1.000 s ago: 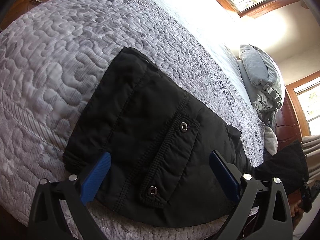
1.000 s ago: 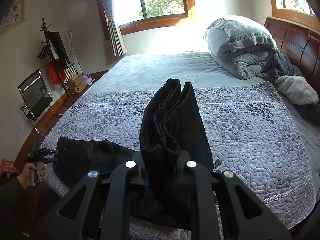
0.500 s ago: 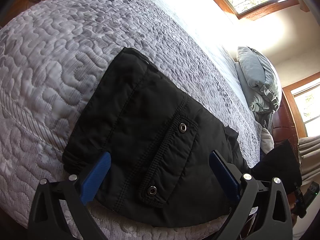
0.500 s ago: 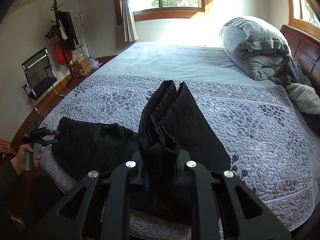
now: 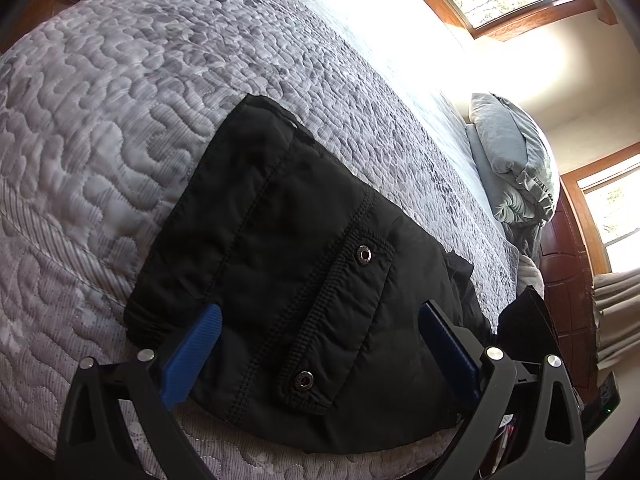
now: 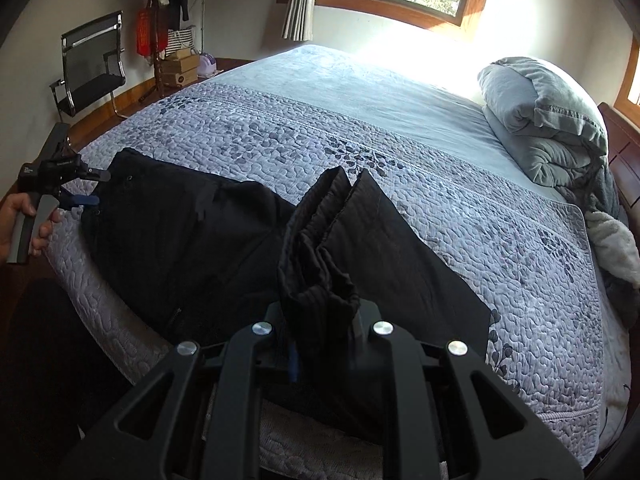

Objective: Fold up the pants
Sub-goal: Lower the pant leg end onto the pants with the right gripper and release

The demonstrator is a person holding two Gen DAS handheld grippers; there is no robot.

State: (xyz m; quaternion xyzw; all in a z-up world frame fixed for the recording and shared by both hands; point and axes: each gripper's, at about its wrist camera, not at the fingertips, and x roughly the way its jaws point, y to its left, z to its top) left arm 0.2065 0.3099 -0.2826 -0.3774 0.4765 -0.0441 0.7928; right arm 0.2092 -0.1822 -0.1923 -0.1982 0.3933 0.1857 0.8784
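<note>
Black pants (image 5: 300,260) lie on the quilted grey bedspread (image 5: 120,100), the waist end with two snap buttons nearest the bed's edge. My left gripper (image 5: 320,344) stands open, its blue pads straddling the waist end without pressing on it. In the right wrist view the pants (image 6: 180,232) stretch leftward to the left gripper (image 6: 76,188), held by a hand (image 6: 20,220). My right gripper (image 6: 320,332) is shut on the bunched leg ends (image 6: 328,248), which stand lifted above the bedspread (image 6: 440,200). Its pads are hidden by the cloth.
A rolled grey duvet (image 6: 548,120) and a white blanket (image 6: 612,244) lie by the wooden headboard (image 6: 624,152) at right. Beyond the bed's left side stand a black chair (image 6: 88,68), a coat rack (image 6: 160,20) and cardboard boxes (image 6: 180,68). The bed's near edge runs under both grippers.
My right gripper has sunk and swung left with the leg ends still in it, rolling so that the room tilts. The left gripper has kept still and open.
</note>
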